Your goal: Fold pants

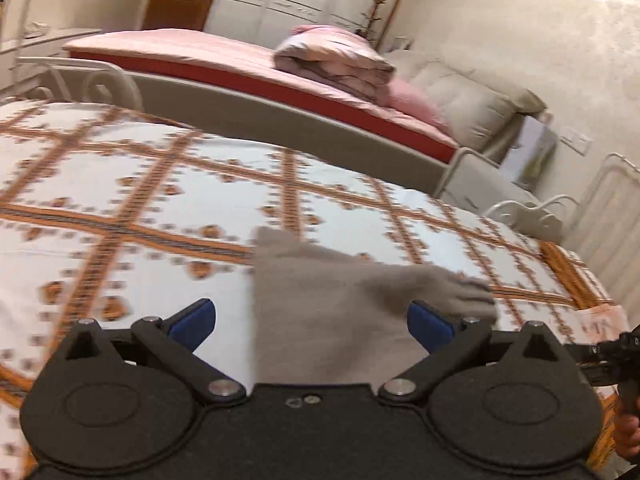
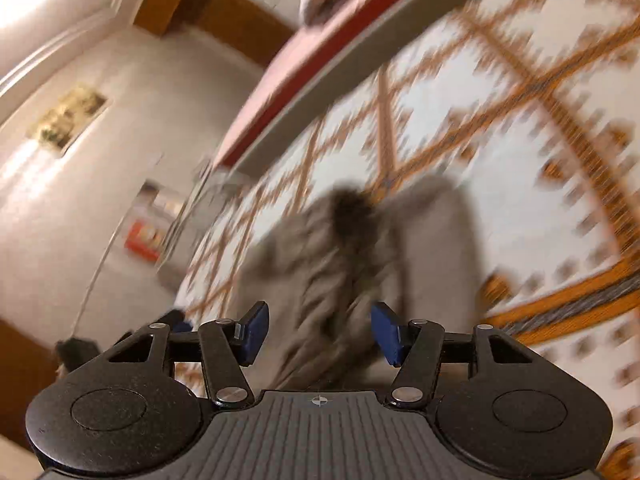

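Pants (image 1: 320, 312) of grey-beige fabric lie on the bed (image 1: 120, 200), which carries a white cover with an orange lattice pattern. In the left wrist view the garment forms a flat panel with one straight edge on its left side; a narrower bunched portion extends to the right. The left gripper (image 1: 311, 326) is above the near part of the fabric, jaws spread wide. The blue pads (image 1: 192, 322) stand on either side of the panel and grip nothing.

In the right wrist view the picture is heavily motion-blurred. The right gripper (image 2: 320, 332) also has its jaws set well apart, with the blue pads (image 2: 256, 330) clear of the cloth. Pants (image 2: 332, 280) appear crumpled ahead of it, with a dark patch near the far end; fold detail cannot be resolved.

A second bed (image 1: 224, 68) with pink bedding stands beyond the first and carries a folded quilt (image 1: 332, 60).
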`<action>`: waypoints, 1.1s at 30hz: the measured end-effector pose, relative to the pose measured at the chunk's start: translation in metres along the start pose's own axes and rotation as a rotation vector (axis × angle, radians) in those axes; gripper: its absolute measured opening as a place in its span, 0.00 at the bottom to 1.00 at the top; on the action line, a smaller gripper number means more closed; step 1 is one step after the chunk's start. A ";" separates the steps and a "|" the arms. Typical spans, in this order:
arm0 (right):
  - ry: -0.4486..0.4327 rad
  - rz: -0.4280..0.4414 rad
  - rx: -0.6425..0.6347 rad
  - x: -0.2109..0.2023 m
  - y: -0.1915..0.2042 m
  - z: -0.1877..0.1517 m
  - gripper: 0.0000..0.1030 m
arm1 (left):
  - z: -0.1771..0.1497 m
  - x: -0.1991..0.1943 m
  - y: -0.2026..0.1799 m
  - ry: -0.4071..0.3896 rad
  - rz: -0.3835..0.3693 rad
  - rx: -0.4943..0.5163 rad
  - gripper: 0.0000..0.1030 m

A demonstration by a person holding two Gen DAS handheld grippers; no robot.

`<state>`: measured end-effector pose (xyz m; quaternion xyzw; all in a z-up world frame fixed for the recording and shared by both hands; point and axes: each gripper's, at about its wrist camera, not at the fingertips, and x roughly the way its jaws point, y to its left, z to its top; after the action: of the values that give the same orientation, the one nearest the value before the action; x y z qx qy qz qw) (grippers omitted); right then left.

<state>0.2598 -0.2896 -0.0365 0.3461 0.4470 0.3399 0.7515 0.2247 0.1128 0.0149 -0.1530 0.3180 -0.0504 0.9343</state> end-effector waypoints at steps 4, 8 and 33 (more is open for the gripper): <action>0.077 -0.018 0.001 0.027 0.009 -0.008 0.56 | 0.003 -0.019 0.027 -0.014 0.047 -0.022 0.93; 0.110 -0.043 0.004 0.050 0.012 -0.013 0.52 | 0.005 -0.031 0.045 -0.015 0.071 -0.042 0.93; 0.003 -0.152 0.094 0.063 -0.016 -0.003 0.85 | 0.004 -0.032 0.076 0.003 0.104 -0.114 0.94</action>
<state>0.2835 -0.2452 -0.0783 0.3456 0.4887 0.2612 0.7573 0.2011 0.1917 0.0126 -0.1892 0.3294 0.0159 0.9249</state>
